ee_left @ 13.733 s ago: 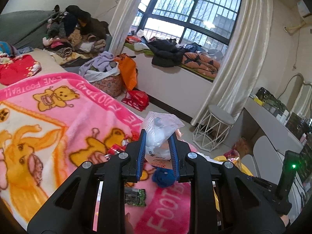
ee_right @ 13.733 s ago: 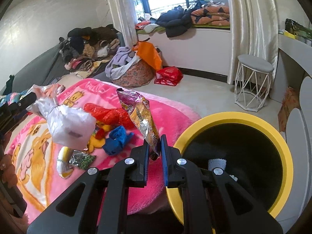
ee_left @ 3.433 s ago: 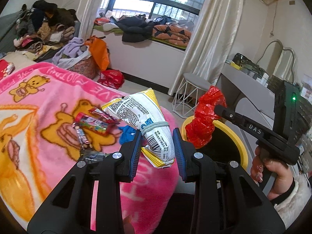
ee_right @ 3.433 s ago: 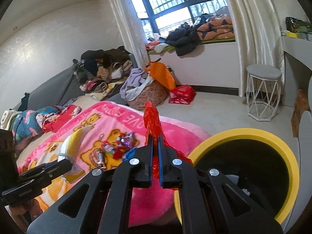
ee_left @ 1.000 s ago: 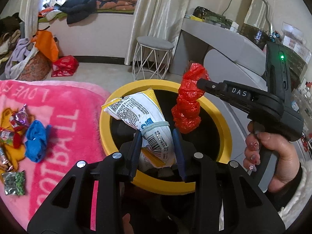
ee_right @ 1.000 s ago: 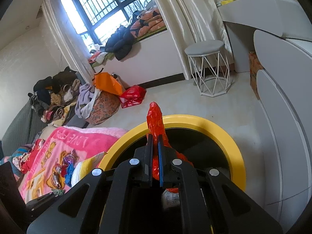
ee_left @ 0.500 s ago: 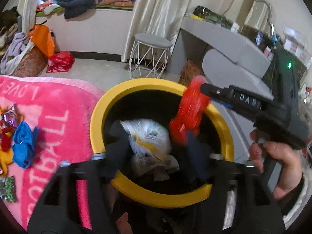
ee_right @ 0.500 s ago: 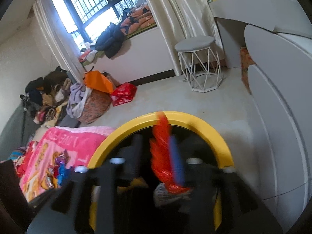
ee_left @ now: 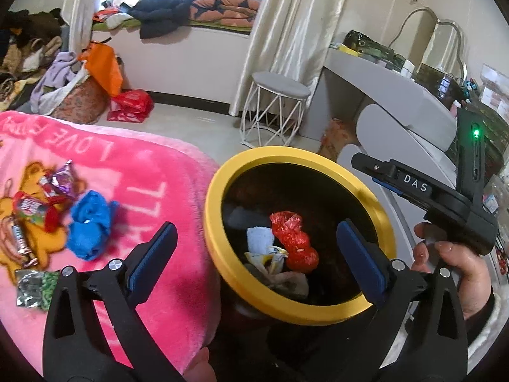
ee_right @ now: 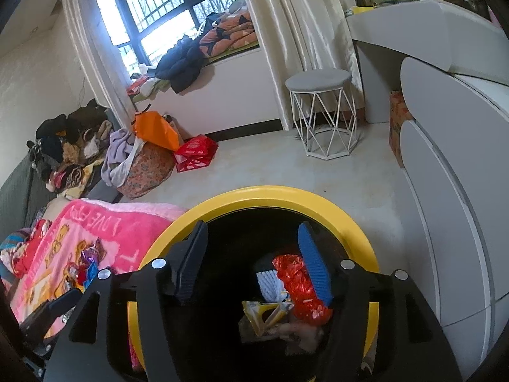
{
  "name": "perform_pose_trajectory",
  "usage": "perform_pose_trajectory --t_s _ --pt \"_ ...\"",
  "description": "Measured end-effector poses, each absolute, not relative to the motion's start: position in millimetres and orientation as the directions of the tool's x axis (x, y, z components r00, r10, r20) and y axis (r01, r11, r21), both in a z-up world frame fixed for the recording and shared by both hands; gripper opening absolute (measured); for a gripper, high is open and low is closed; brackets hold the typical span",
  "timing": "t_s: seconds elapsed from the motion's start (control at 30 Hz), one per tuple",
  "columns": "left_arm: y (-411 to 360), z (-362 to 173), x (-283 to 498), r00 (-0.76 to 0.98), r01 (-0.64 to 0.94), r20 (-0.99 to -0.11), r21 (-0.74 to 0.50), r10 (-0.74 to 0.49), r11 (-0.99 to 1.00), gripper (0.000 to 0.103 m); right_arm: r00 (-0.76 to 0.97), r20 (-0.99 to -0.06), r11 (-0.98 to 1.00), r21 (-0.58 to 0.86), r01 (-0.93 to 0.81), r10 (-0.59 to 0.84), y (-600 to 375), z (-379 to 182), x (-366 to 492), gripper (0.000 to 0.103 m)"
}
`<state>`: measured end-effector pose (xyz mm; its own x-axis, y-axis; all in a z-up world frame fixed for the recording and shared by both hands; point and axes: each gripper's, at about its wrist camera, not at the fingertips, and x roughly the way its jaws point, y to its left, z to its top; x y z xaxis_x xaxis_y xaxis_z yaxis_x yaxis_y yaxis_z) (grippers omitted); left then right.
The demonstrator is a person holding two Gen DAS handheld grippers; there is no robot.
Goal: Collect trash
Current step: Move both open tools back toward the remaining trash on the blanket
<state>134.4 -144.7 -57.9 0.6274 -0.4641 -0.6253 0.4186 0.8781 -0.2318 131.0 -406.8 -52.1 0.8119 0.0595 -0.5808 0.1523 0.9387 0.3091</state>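
Over the yellow-rimmed black bin [ee_left: 212, 219] my left gripper [ee_left: 256, 248] hangs with its jaws opening wide and nothing between them. On the bin's bottom lie the red wrapper [ee_left: 294, 243] and the white-and-yellow snack bag [ee_left: 270, 259]. My right gripper [ee_right: 253, 253] is above the same bin [ee_right: 254, 192], its jaws opening too and holding nothing; the red wrapper [ee_right: 300, 283] lies below its right finger. A hand holds the right gripper [ee_left: 358, 160] at the bin's right. On the pink blanket [ee_left: 143, 191] remain a blue crumpled piece [ee_left: 89, 222], candy wrappers [ee_left: 41, 203] and a green foil wrapper [ee_left: 31, 286].
A white wire stool [ee_left: 278, 111] stands on the floor beyond the bin. A grey dressing table [ee_left: 397, 95] and rounded drawers [ee_right: 451, 191] close the right side. A red bag [ee_left: 130, 105] and a laundry basket [ee_left: 79, 98] sit by the window wall.
Both grippers have gone from shut to open. The snack bag and the red wrapper have dropped out of them into the bin. The left gripper has shifted a little.
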Motion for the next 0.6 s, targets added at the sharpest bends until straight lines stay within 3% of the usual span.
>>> perform_pose_trajectory --t_s 0.6 --pt "-87 -35 125 0.728 0.293 -0.580 -0.219 -0.366 0.930 0.092 0.808 -0.564 0.964 0.265 -0.020 0.172 -343 -30 131 0.060"
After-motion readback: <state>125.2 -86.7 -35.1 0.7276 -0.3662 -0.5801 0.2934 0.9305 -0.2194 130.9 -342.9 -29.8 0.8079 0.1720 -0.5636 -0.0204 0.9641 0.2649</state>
